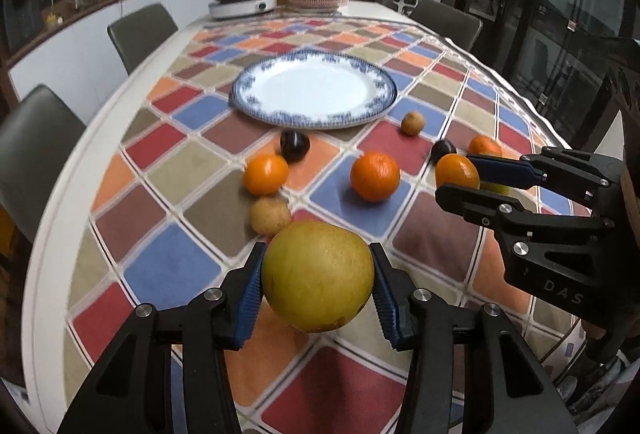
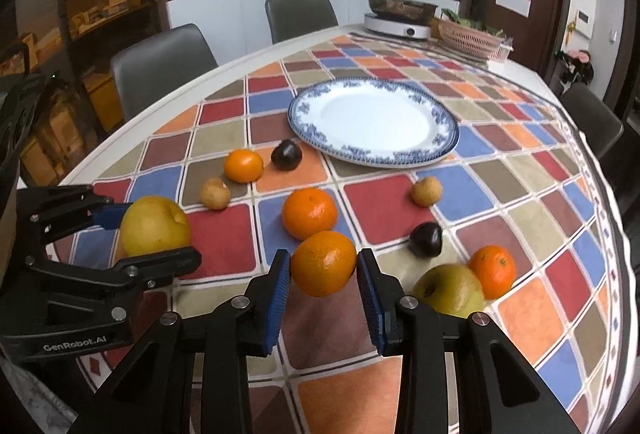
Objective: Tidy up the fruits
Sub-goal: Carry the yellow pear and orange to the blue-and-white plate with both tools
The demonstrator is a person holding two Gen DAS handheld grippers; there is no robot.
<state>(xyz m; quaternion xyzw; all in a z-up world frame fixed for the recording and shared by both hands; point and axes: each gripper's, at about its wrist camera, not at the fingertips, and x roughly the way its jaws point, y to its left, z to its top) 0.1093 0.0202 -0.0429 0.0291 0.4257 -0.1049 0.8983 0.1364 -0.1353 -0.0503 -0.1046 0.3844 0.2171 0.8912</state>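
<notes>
My left gripper (image 1: 318,274) is shut on a large yellow-green pear (image 1: 318,276) and holds it above the tablecloth; it also shows in the right wrist view (image 2: 154,226). My right gripper (image 2: 323,266) is shut on an orange (image 2: 323,263), also seen in the left wrist view (image 1: 457,172). The blue-rimmed white plate (image 1: 256,84) (image 2: 444,114) sits empty beyond the fruit. Loose on the cloth lie oranges (image 2: 309,213) (image 2: 243,165) (image 2: 492,270), two dark plums (image 2: 286,154) (image 2: 426,239), two small brown fruits (image 2: 215,193) (image 2: 427,191) and a green apple (image 2: 448,290).
The table has a checkered cloth (image 2: 520,194). At its far end stand a hotpot cooker (image 2: 398,20) and a woven basket (image 2: 468,34). Grey chairs (image 2: 160,62) (image 2: 300,14) line the left side, another chair (image 2: 592,114) the right.
</notes>
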